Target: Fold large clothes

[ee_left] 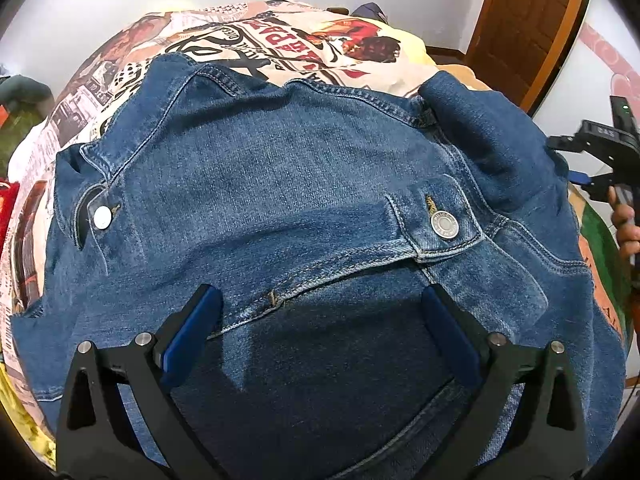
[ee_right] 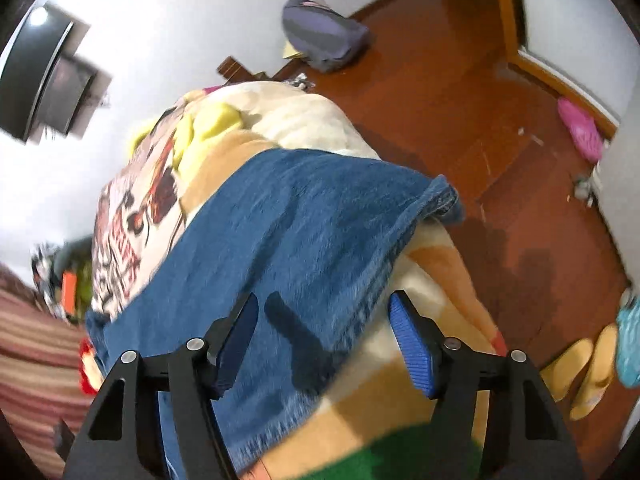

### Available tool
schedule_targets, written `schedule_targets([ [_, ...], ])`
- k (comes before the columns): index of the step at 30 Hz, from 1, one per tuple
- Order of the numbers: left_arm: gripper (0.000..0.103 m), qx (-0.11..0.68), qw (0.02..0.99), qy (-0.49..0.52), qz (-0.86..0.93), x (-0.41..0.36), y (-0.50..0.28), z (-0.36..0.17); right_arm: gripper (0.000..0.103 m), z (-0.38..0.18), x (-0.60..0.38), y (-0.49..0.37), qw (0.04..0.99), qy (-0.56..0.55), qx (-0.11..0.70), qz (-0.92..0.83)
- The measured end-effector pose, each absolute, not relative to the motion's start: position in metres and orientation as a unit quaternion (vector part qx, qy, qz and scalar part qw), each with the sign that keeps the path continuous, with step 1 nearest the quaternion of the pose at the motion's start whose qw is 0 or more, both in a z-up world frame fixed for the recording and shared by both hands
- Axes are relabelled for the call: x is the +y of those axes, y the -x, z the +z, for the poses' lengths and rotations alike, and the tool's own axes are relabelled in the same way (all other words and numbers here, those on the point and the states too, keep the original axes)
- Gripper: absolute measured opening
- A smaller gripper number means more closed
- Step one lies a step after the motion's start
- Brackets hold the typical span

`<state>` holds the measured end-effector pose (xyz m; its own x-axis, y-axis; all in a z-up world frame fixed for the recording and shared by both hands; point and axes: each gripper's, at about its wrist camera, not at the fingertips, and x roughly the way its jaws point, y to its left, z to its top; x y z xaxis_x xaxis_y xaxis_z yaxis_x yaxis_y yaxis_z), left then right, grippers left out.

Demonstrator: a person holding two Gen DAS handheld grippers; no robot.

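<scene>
A blue denim jacket [ee_left: 280, 184] lies spread on a bed covered with a printed blanket [ee_left: 280, 40]. Two metal buttons [ee_left: 443, 226] show on its tabs. My left gripper [ee_left: 320, 292] hovers over the jacket's near part, jaws wide open, nothing between them. In the right wrist view a denim sleeve [ee_right: 304, 216] stretches across the blanket [ee_right: 300, 120] towards the bed's edge. My right gripper [ee_right: 325, 299] is open above the sleeve's near edge, and its pads do not press the cloth. That gripper [ee_left: 592, 148] also shows at the far right of the left wrist view, held by a hand [ee_left: 624, 220].
The bed edge drops to a wooden floor [ee_right: 460, 100] on the right. On the floor are a grey bag [ee_right: 324, 36], a pink slipper [ee_right: 580, 128] and yellow slippers [ee_right: 580, 368]. A wooden door [ee_left: 520, 20] stands behind the bed. A dark screen [ee_right: 40, 76] hangs on the wall.
</scene>
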<state>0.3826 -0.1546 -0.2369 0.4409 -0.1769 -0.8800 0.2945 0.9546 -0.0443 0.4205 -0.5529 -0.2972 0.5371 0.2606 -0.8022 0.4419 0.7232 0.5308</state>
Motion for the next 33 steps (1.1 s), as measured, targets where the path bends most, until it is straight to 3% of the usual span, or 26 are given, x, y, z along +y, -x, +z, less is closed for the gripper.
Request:
schedule_targets([
  [2,0.102,0.51,0.847,-0.055,-0.14,-0.154,-0.383,-0.237,0.057,-0.3,-0.554,-0.427,0.796,-0.373,0.472,-0.069],
  [4,0.102,0.51,0.847,-0.053,-0.141,-0.153,-0.384,-0.237,0.038,-0.305,-0.554,-0.434,0.796,-0.361,0.478,-0.087],
  [8,0.102,0.51,0.847,-0.053,-0.142,-0.152,-0.383,-0.236,0.01,-0.293,-0.553,-0.437,0.814,-0.339,0.461,-0.095],
  [24,0.102,0.457,0.878,-0.069,-0.121,-0.119,-0.354,-0.177,0.009,-0.136,-0.414,-0.405,0.877,-0.249,0.387,0.139],
  [33,0.102,0.419,0.901,-0.037,-0.103,-0.065,-0.325,-0.133,0.009,-0.12,-0.308,-0.378,0.852,-0.214,0.415,0.238],
])
